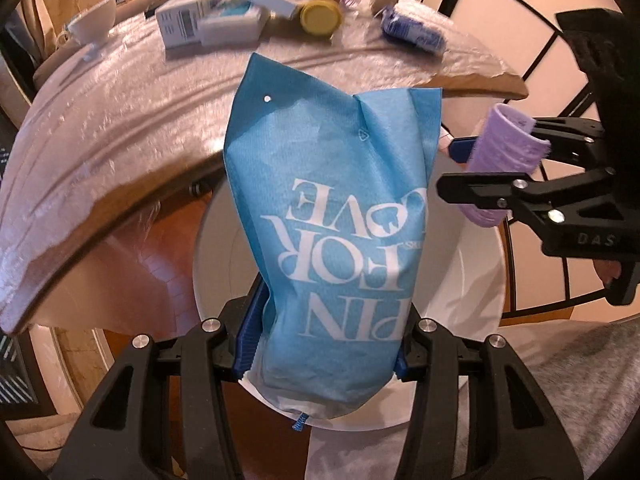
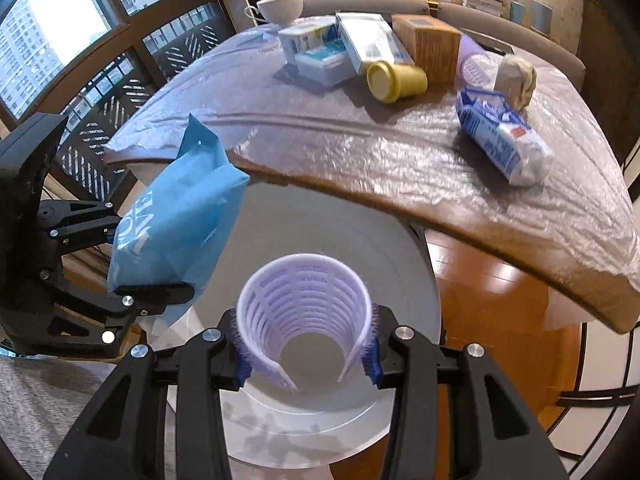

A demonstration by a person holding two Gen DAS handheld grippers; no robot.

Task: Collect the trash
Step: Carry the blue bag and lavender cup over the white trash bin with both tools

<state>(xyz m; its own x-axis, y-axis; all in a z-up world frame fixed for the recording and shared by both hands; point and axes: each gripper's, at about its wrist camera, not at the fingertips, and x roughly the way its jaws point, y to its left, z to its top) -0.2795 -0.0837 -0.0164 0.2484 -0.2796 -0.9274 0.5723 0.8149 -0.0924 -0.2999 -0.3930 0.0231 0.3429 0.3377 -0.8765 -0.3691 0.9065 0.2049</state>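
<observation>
In hand over the white bin (image 2: pixel 400 240): my left tongs (image 1: pixel 324 344) grasp a blue bag (image 1: pixel 332 216), right tongs (image 2: pixel 306 354) a purple cup (image 2: pixel 304 312); neither dropped, boxes (image 2: pixel 340 46), yellow lid (image 2: pixel 394 80) and carton (image 2: pixel 500 140) remain on the table (image 2: pixel 360 152).

Matt blue bag (image 1: pixel 328 216), ribbed lilac plastic cup (image 2: pixel 304 312), glossy (crinkled) film over wooden table (image 2: pixel 400 160).

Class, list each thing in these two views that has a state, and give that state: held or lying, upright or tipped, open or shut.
left gripper: shut on blue bag
blue bag: held over white bin
right gripper: shut on purple cup
purple cup: held over bin, mouth forward
white bin: open
yellow jar: tipped on table
milk carton: lying on table
white cup: upright
</observation>
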